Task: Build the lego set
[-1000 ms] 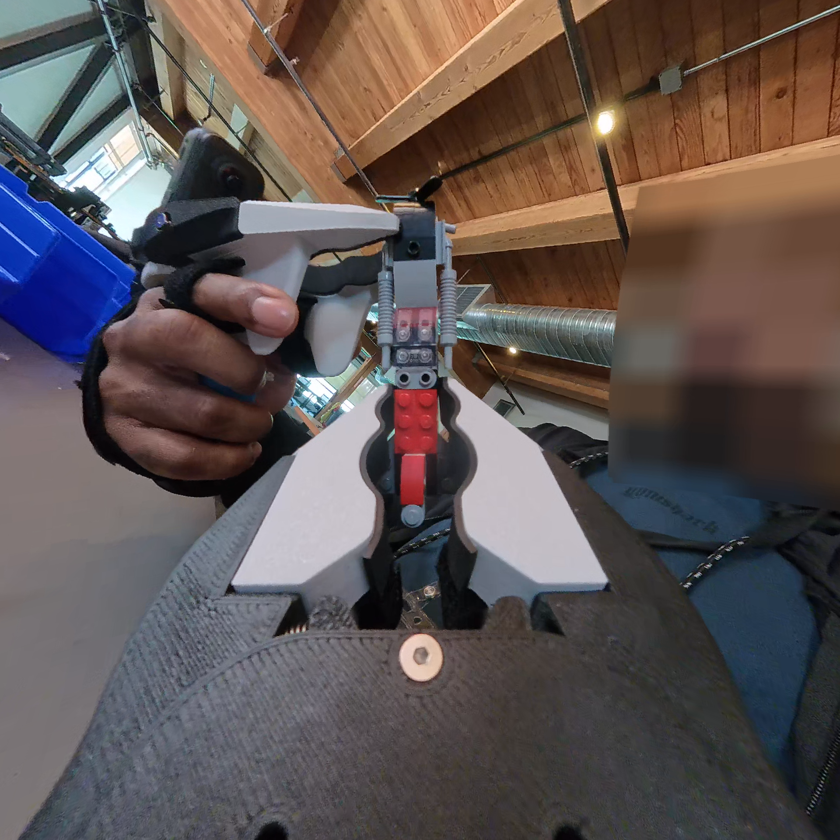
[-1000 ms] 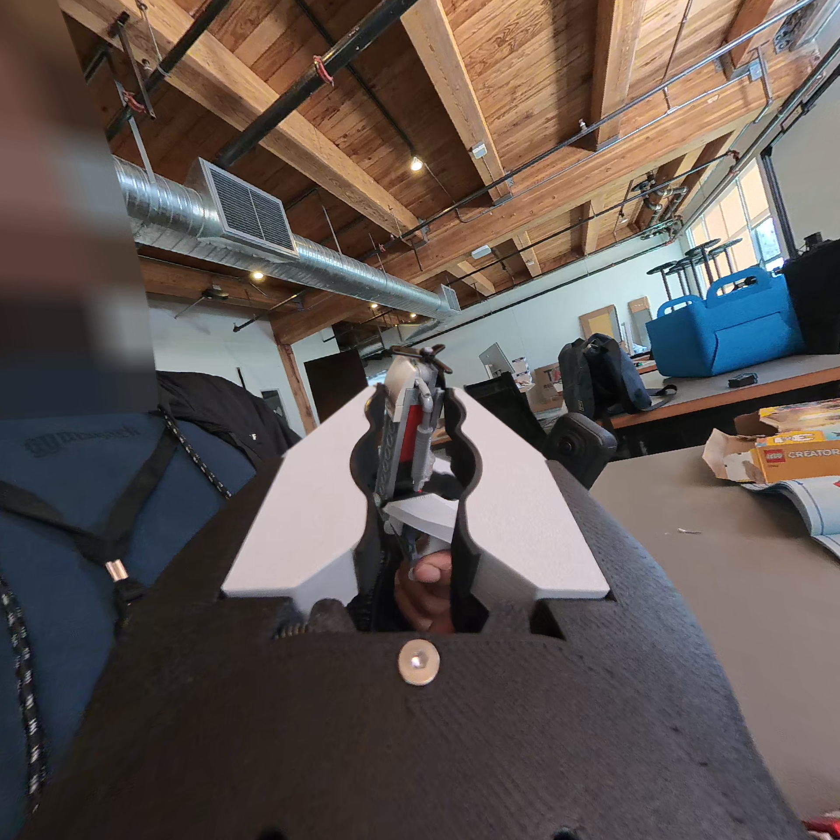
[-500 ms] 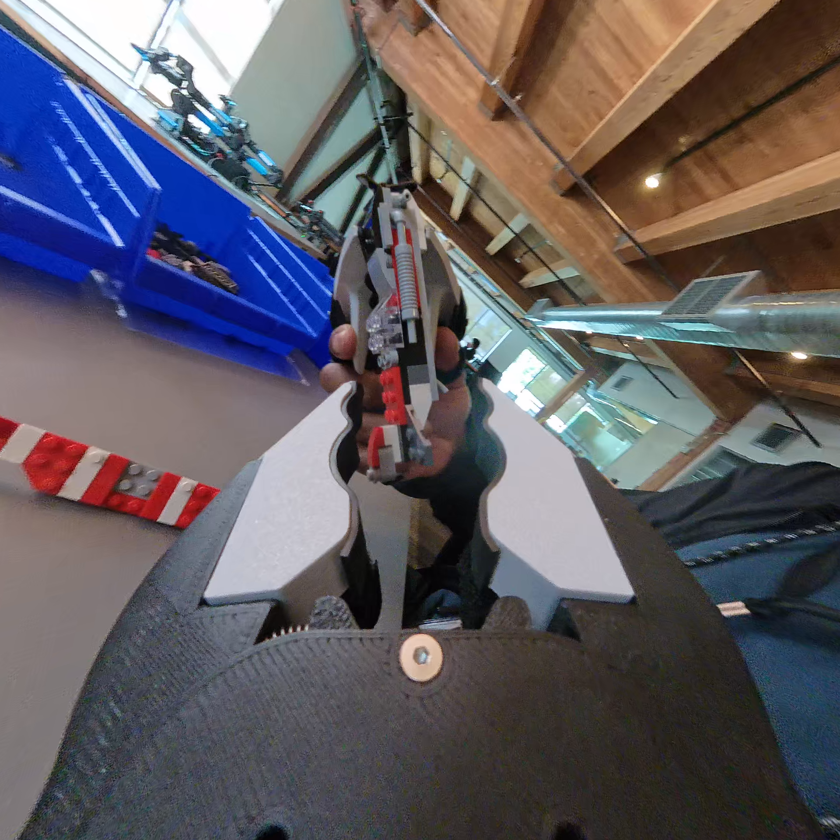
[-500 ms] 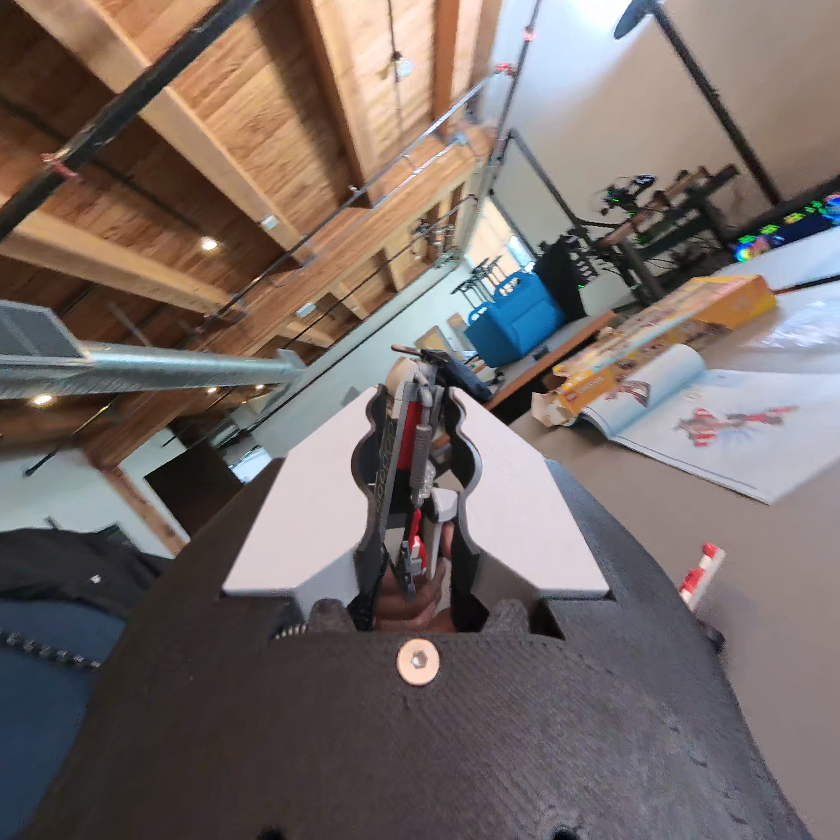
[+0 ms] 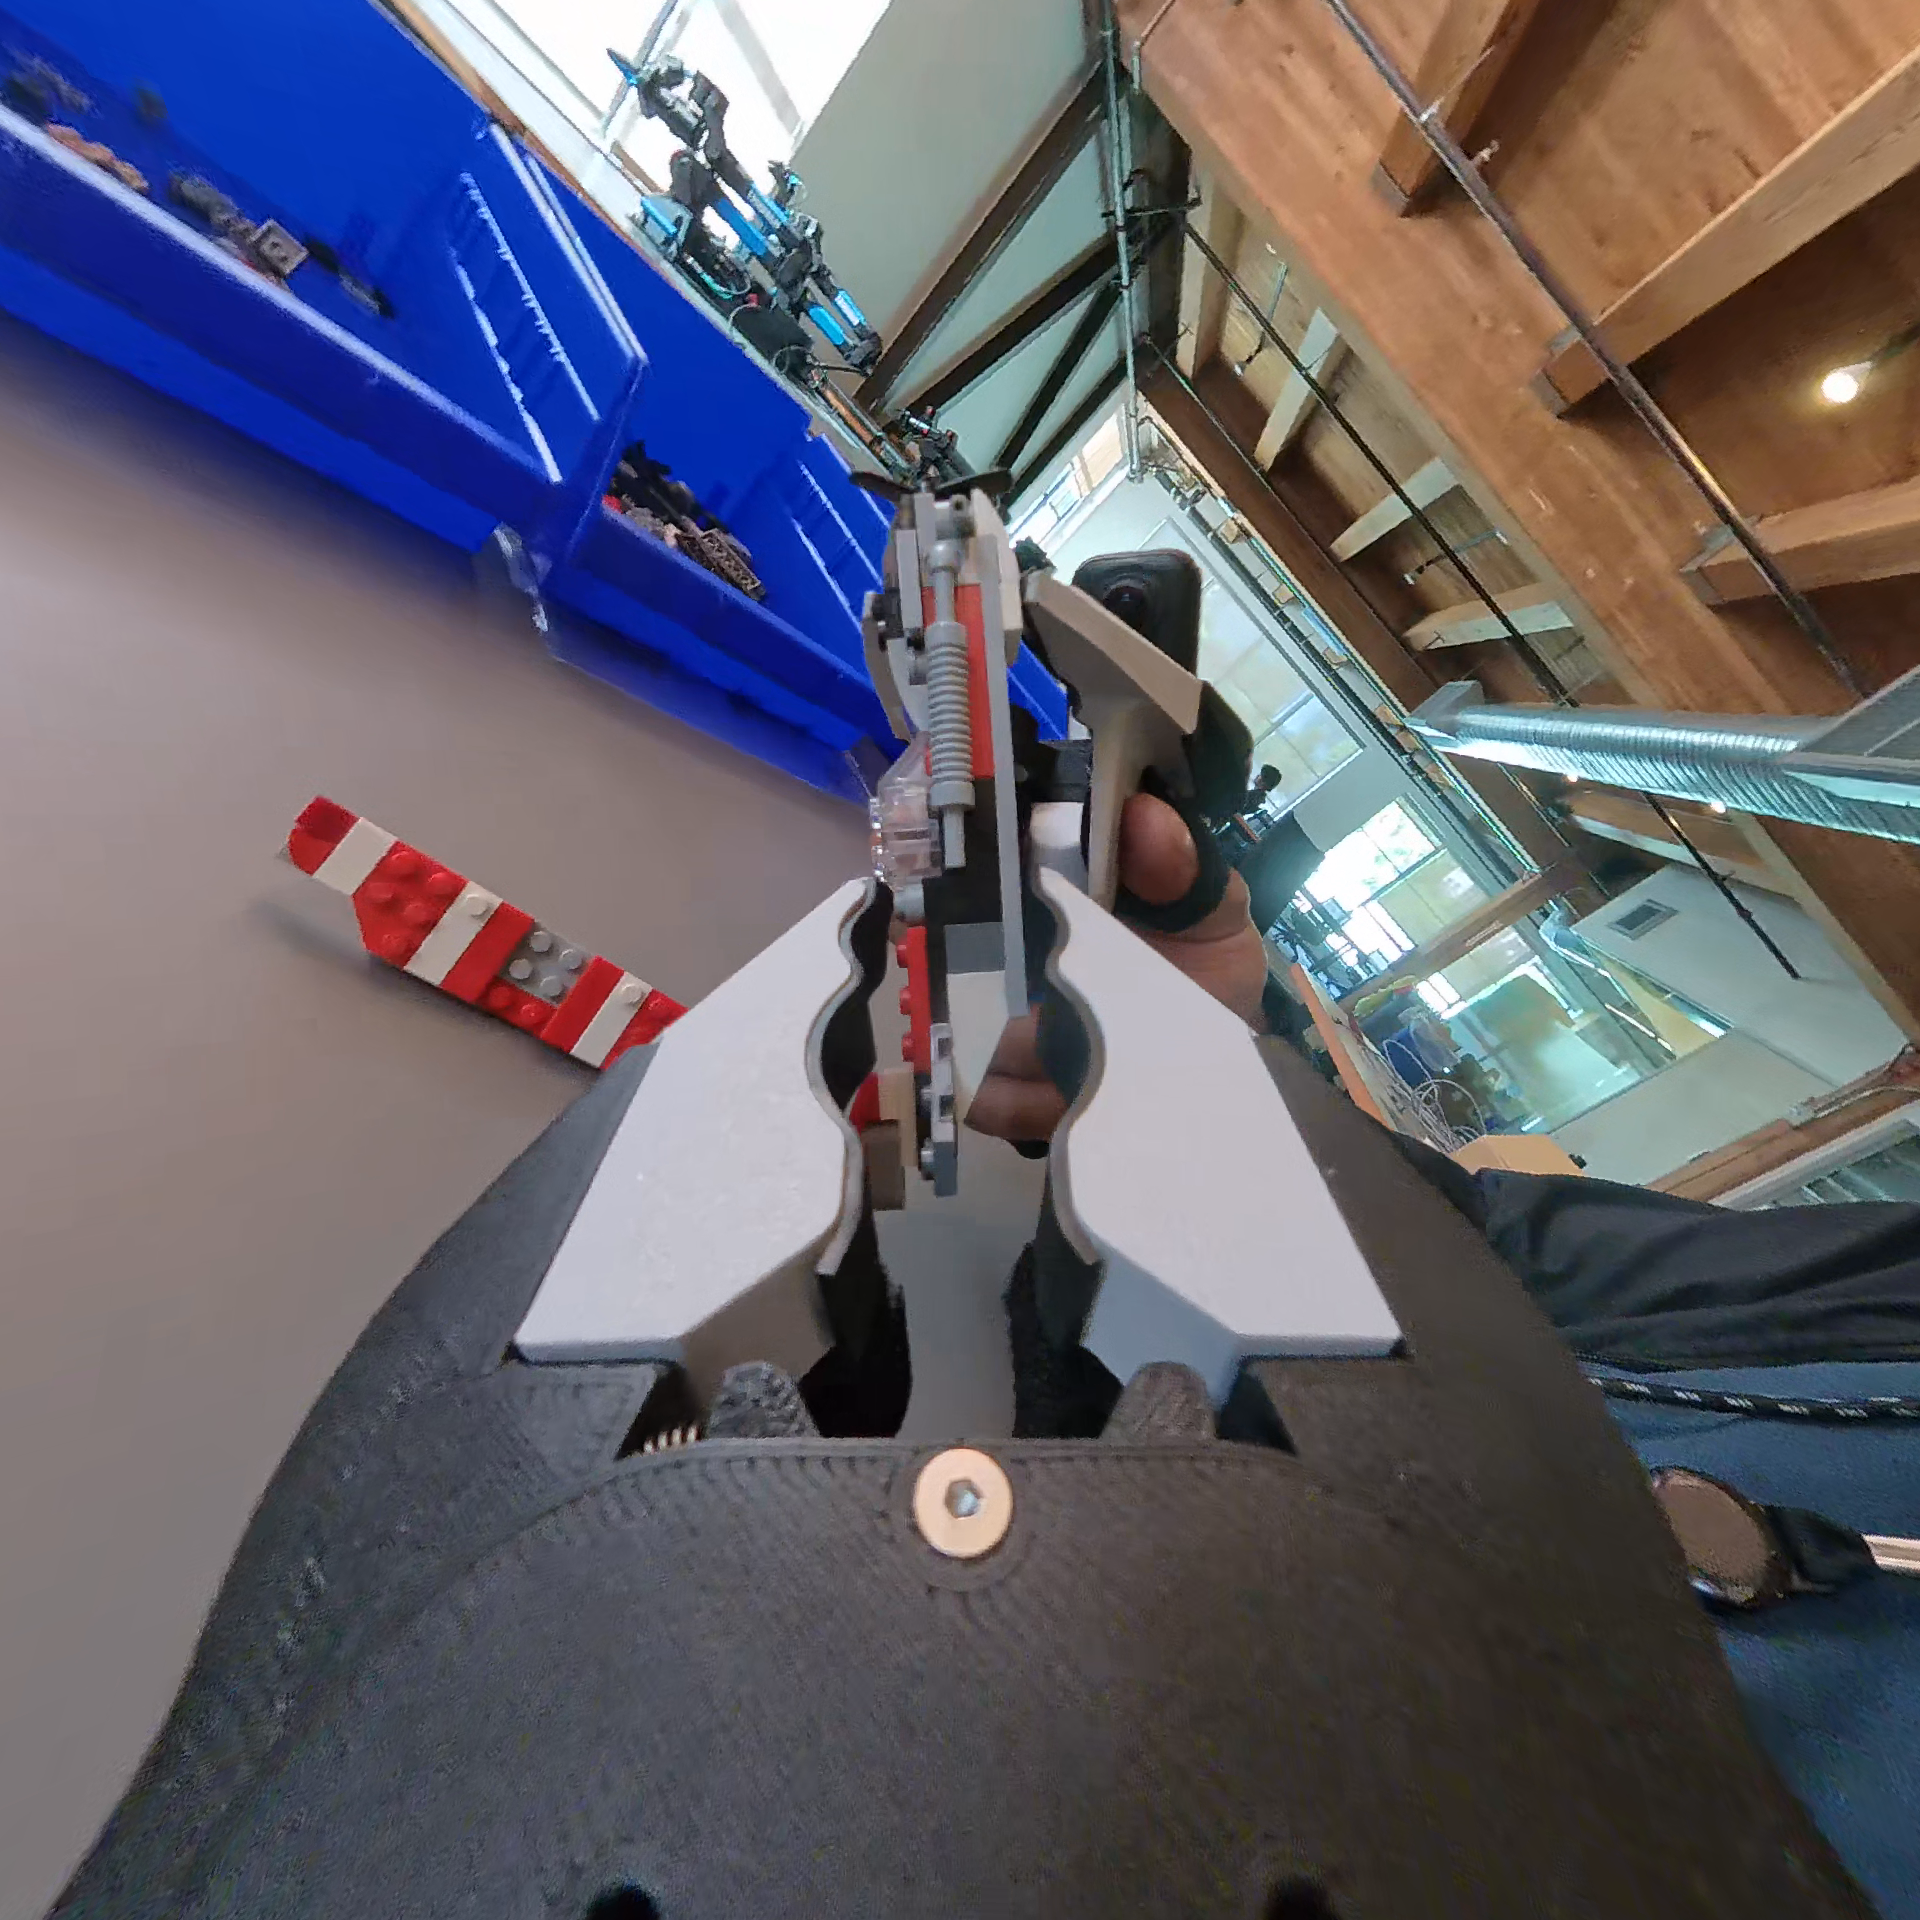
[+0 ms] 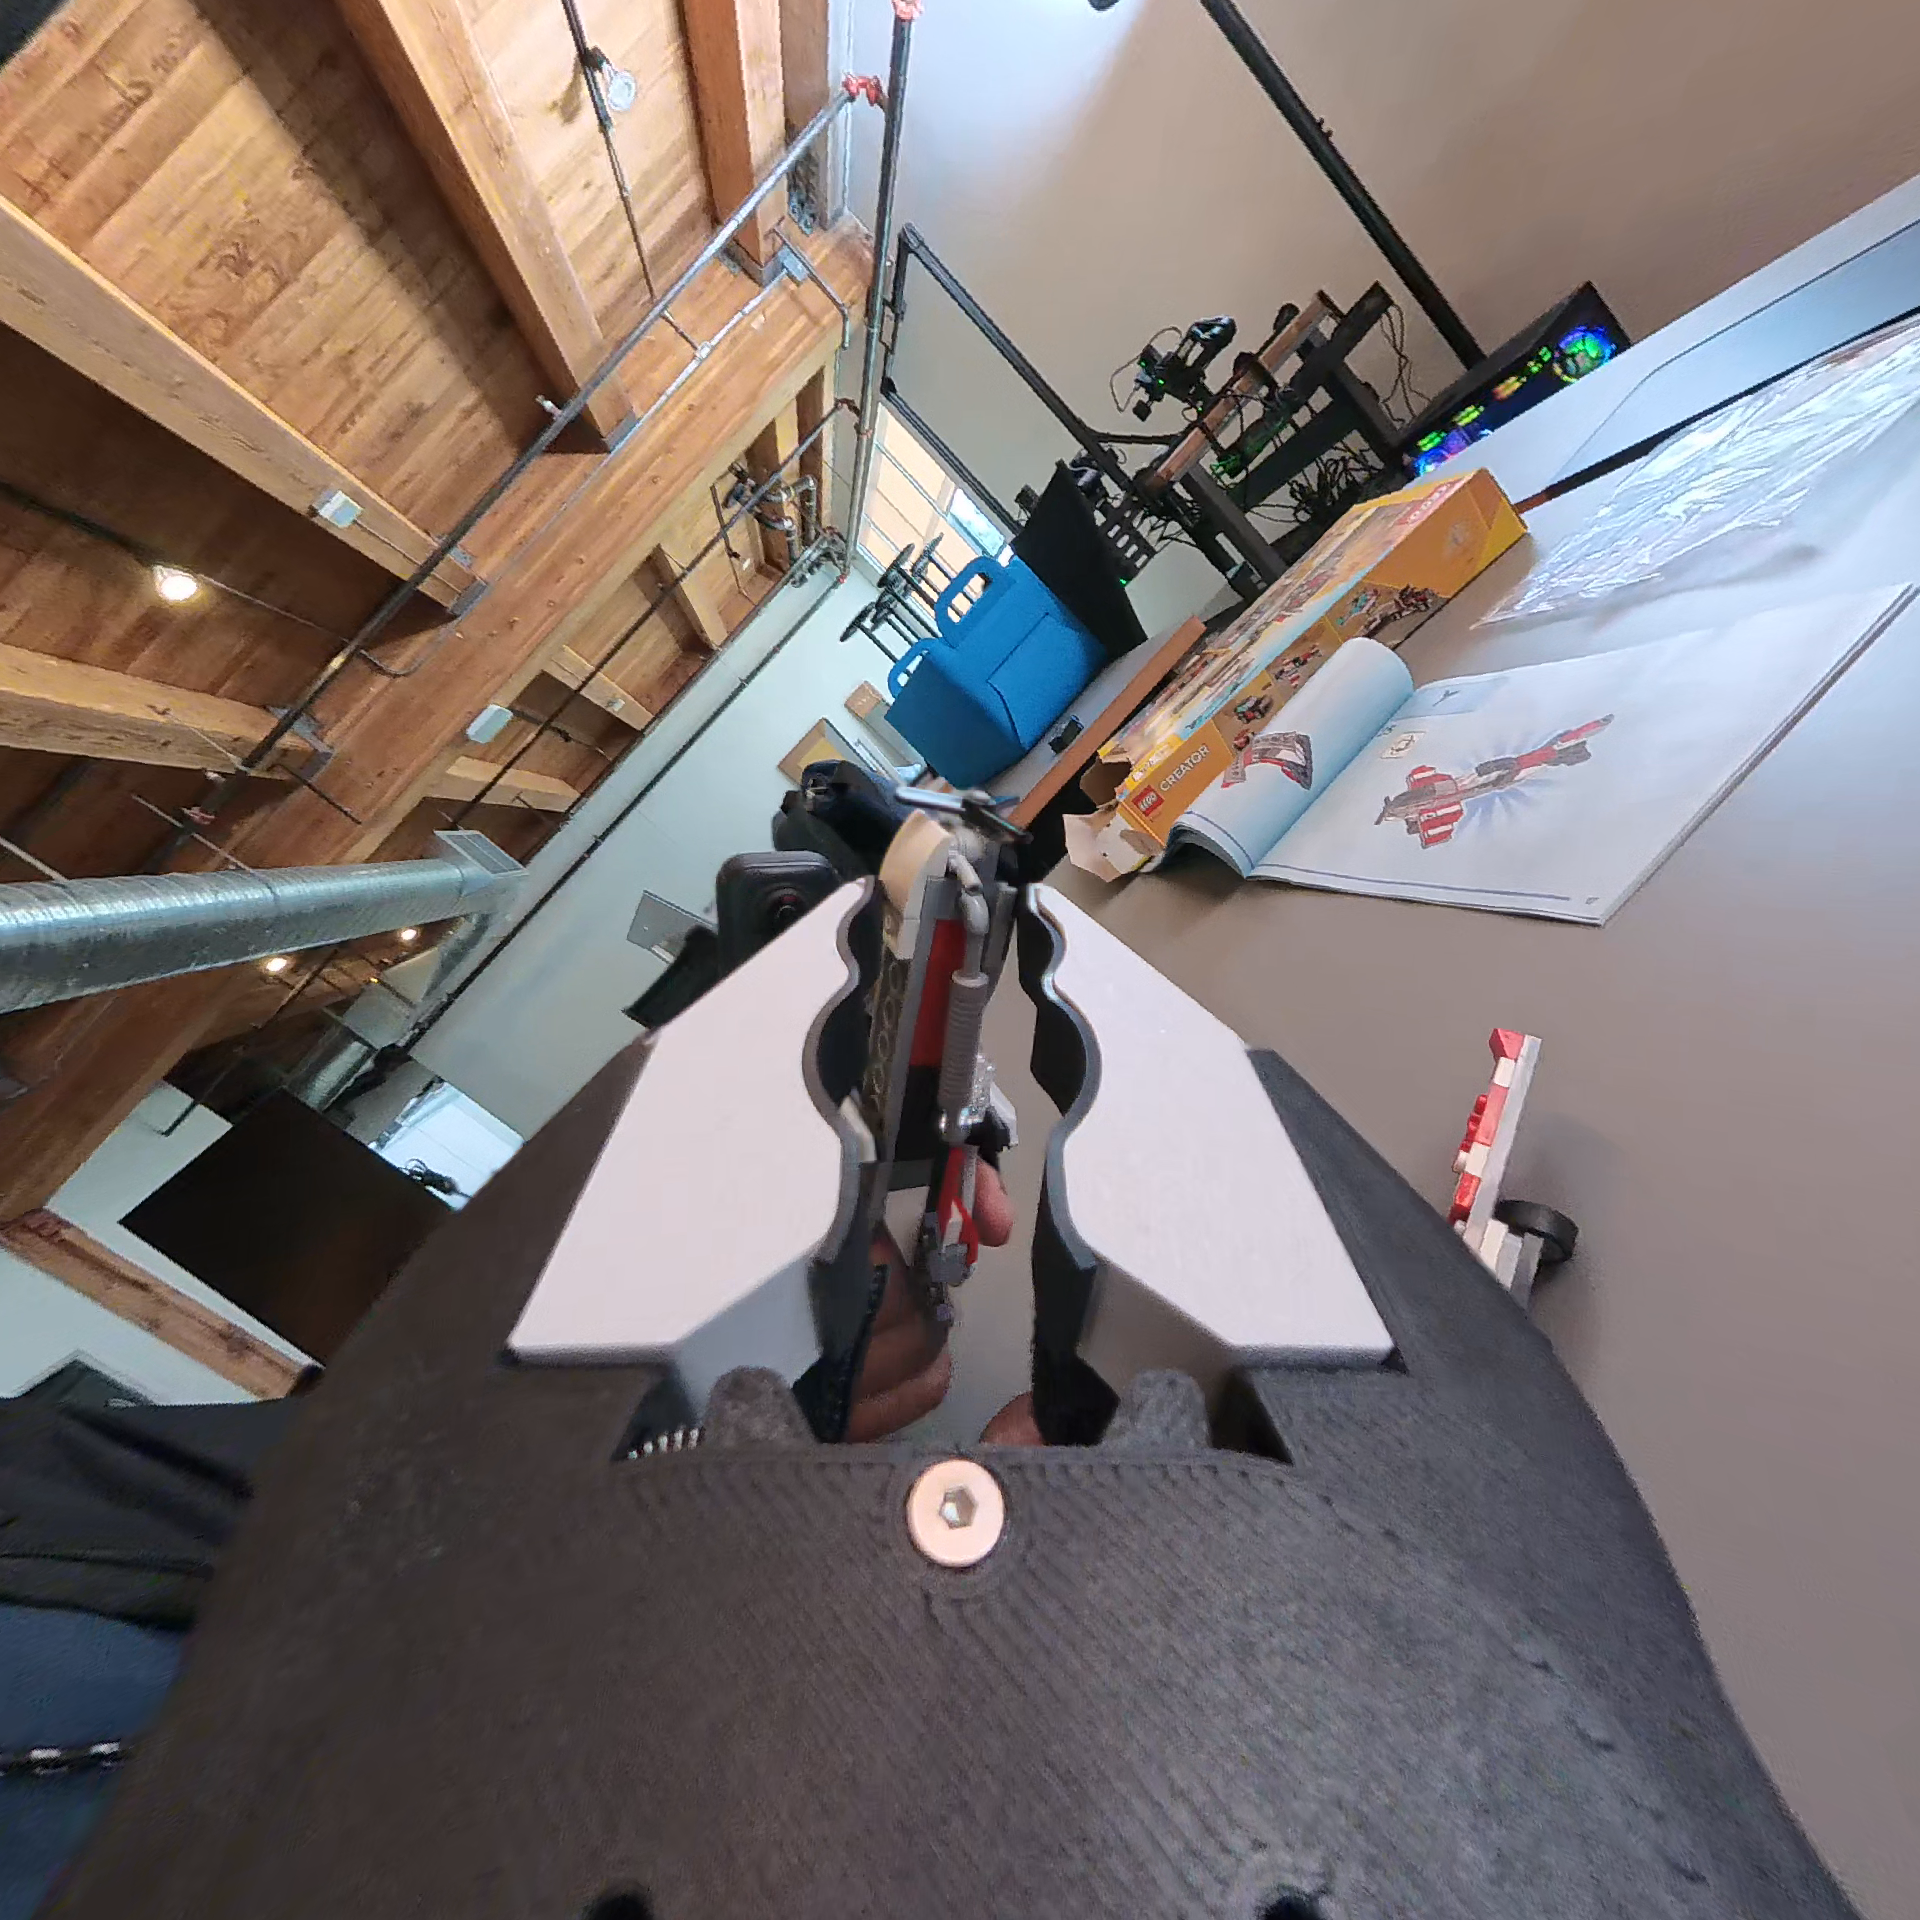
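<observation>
Our left gripper has reopened, jaws slack around the fuselage; the right gripper alone clamps it, handover done.

- The left gripper had smooth matt grey plastic fingers on a rough, layered black printed body.
- The lego model was glossy plastic, with one clear piece.
- The striped lego wing was shiny red, white and grey plastic.
- The tabletop looked smooth and matt.
- The blue bins at the tabletop's far edge were glossy plastic.
- The booklet was smooth paper; the box was printed cardboard.
- The ceiling was grained wood.
</observation>
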### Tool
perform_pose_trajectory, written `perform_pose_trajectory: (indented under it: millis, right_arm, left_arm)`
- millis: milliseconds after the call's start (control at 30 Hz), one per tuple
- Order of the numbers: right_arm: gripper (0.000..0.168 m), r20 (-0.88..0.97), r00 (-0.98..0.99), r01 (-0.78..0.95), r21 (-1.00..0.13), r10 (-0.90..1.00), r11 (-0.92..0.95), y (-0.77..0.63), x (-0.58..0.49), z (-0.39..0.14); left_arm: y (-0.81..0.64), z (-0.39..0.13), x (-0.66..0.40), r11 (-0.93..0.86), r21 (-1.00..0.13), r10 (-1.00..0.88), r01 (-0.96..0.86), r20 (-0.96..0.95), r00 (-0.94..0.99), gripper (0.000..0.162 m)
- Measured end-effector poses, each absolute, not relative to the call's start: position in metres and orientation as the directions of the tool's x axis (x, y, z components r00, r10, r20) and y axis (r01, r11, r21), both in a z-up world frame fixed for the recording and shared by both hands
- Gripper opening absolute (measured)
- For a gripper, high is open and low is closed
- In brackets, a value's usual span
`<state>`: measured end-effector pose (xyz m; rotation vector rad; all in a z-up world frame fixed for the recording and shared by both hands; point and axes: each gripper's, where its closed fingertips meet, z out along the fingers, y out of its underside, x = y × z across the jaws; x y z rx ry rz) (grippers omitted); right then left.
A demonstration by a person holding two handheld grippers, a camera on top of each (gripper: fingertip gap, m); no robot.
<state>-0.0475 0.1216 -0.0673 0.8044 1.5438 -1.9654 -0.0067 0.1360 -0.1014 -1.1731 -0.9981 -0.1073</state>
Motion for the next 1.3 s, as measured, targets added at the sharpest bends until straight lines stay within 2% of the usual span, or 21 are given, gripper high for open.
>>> perform_pose_trajectory:
  millis: [133, 300, 467, 933, 1300]
  right_arm:
    - [0.026, -0.704, -0.711, 0.691, -0.698, -0.002, -0.188, 0.120, -0.049, -0.074]
    - [0.041, -0.674, -0.739, 0.670, -0.730, -0.019, -0.138, 0.122, -0.048, -0.074]
    - [0.041, -0.597, -0.803, 0.594, -0.800, 0.007, -0.083, 0.131, -0.053, -0.079]
    - [0.024, -0.556, -0.824, 0.562, -0.827, -0.109, -0.023, 0.129, -0.028, -0.073]
    - [0.021, -0.552, -0.821, 0.561, -0.828, -0.145, -0.024, 0.126, -0.018, -0.068]
  left_arm:
    - [0.135, -0.106, -0.007, 0.454, -0.665, 0.364, 0.593, 0.746, 0.557, 0.022]
    - [0.133, -0.099, -0.006, 0.513, -0.591, 0.259, 0.622, 0.798, 0.544, 0.021]
    - [0.131, -0.097, -0.005, 0.527, -0.566, 0.218, 0.634, 0.811, 0.543, 0.021]
    - [0.131, -0.096, -0.003, 0.498, -0.635, 0.272, 0.590, 0.761, 0.589, 0.021]
    - [0.131, -0.094, -0.002, 0.478, -0.680, 0.301, 0.556, 0.721, 0.624, 0.022]
